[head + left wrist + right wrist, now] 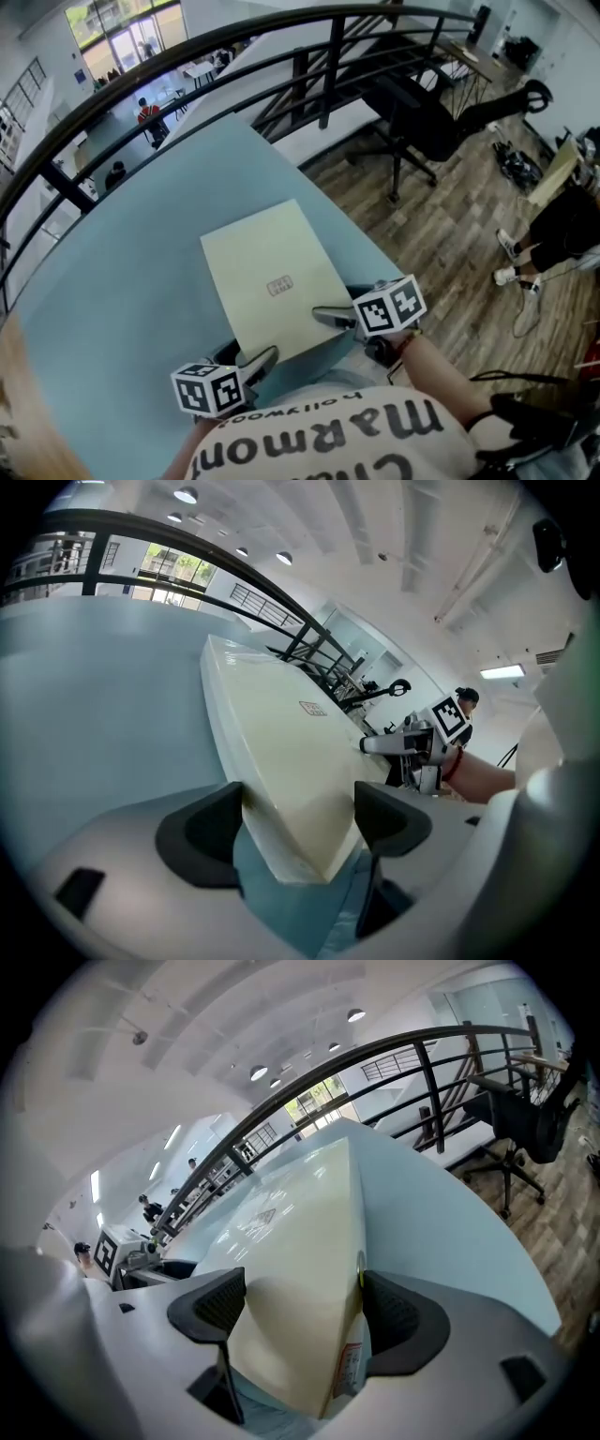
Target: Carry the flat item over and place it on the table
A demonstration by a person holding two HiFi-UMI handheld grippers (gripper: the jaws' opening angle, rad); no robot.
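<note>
Flat cream box point(267, 277) lies on the pale blue tabletop point(112, 281), with its near edge at the person's side. Left tongs point(300, 822) are clenched on the box's near-left corner, a pad against each side. Right tongs point(302, 1309) grip the near-right corner likewise, one pad just above a small label point(349, 1368). A black railing point(187, 56) curves beyond the tabletop.

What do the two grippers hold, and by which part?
Both grip the flat cream rectangular box lying on the pale blue table: the left gripper at its near left corner, the right gripper at its near right corner.
</note>
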